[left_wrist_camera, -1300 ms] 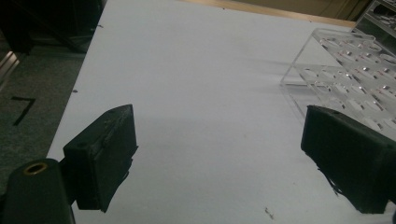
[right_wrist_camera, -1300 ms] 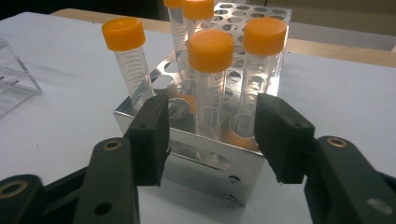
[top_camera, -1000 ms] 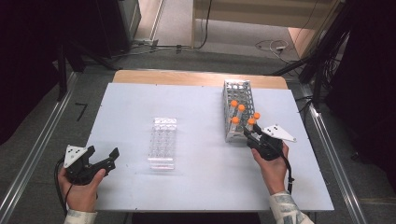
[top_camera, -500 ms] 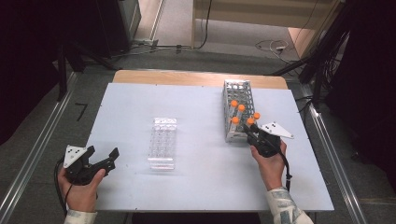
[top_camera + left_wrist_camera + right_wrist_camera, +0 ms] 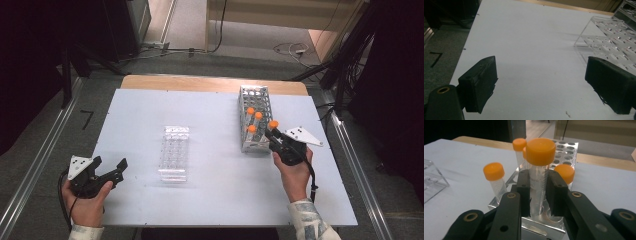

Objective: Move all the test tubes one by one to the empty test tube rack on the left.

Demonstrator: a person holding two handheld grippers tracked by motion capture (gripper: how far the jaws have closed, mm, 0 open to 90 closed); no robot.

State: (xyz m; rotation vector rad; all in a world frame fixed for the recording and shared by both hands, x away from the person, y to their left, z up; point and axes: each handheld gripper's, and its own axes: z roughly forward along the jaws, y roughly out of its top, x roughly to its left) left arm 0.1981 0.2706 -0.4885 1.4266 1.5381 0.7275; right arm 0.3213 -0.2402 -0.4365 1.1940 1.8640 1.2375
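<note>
A metal tube rack (image 5: 256, 100) stands at the right of the white table (image 5: 210, 200), with several orange-capped clear tubes in it. My right gripper (image 5: 272, 136) is shut on one of these tubes (image 5: 273, 124) at the rack's near right corner. Its jaws have just been closing, with that tube between them. In the right gripper view the pads of the right gripper (image 5: 538, 195) press both sides of the tube (image 5: 539, 170) just below its cap. The tube's foot is hidden behind the jaws. My left gripper (image 5: 111, 170) rests open at the near left, its jaws (image 5: 541, 82) holding nothing.
An empty clear plastic rack (image 5: 174, 152) lies mid-table, to the right of the left gripper, its corner seen as the clear rack (image 5: 614, 37). Other capped tubes (image 5: 494, 173) stand close around the held one. A wooden strip (image 5: 210, 82) borders the far edge.
The right gripper's jaws have closed onto the orange-capped tube, and the right hand has shifted slightly. The left hand has stayed where it was.
</note>
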